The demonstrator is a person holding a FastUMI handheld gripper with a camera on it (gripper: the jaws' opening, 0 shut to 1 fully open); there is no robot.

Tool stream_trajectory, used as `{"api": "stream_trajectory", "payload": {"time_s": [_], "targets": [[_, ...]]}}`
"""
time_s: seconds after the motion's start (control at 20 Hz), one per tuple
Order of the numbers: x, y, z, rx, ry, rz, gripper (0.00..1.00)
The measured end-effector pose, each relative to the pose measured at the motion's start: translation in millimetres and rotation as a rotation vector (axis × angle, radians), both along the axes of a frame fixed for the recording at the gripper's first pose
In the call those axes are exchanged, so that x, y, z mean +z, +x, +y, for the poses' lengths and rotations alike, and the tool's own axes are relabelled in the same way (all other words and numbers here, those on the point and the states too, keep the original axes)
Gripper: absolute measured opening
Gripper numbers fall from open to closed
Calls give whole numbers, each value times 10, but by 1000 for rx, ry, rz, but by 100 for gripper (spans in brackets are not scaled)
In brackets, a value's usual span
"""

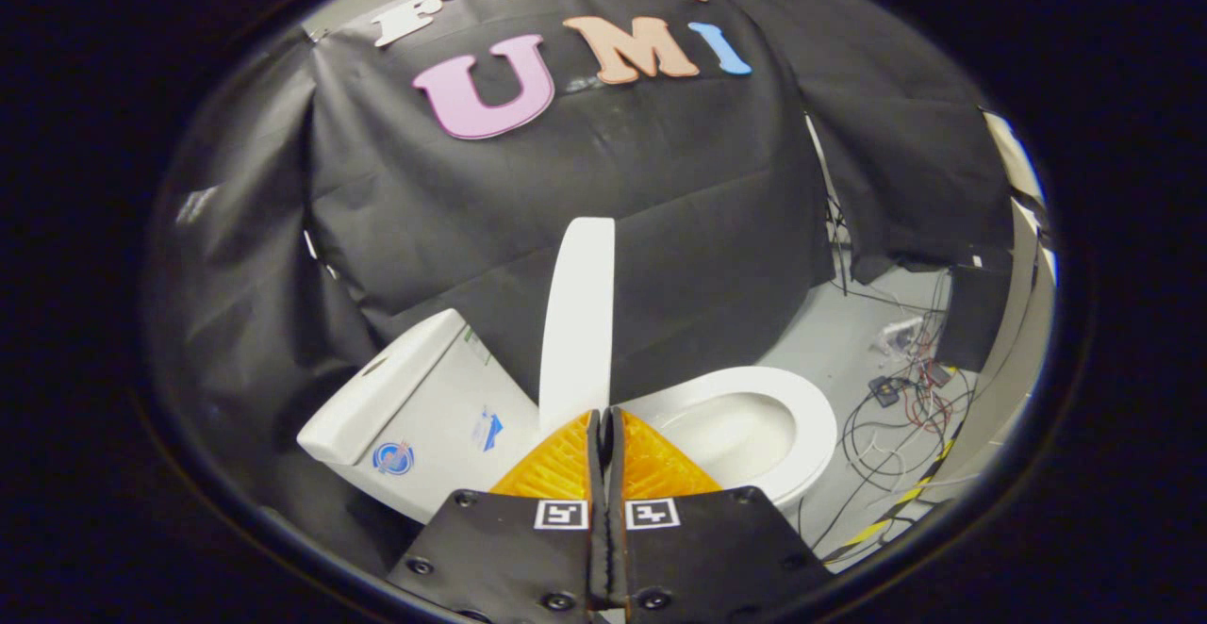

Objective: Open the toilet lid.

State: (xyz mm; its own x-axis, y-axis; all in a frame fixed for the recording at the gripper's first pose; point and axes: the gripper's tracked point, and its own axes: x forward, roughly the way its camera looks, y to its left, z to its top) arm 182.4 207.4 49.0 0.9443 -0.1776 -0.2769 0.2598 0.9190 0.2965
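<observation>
**Lid up on edge, claw pinched at its rim**

From the left: the cistern (pixel 415 407), then the toilet lid (pixel 577 313) standing upright, the open seat (pixel 801 417) to its right. I judge the lift nearly done; you need only ease the lid back toward the cistern. Your claw (pixel 603 431) is pressed almost together at the lid's lower edge; whether it grips is unclear

The gripper (pixel 603 417), fingers nearly closed, sits just behind the raised toilet lid (pixel 577 313) at 12 o'clock. The tank (pixel 415 407) blocks 10 o'clock. The open bowl (pixel 754 426) at 2 o'clock leaves room; cables (pixel 905 407) clutter the floor beyond.
</observation>
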Motion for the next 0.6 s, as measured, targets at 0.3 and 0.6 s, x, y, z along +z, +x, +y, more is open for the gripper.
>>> {"api": "stream_trajectory", "payload": {"time_s": [0.3,0.6], "targets": [[144,117,446,84,-115,-12,0],[221,198,792,143,-198,-18,0]]}}
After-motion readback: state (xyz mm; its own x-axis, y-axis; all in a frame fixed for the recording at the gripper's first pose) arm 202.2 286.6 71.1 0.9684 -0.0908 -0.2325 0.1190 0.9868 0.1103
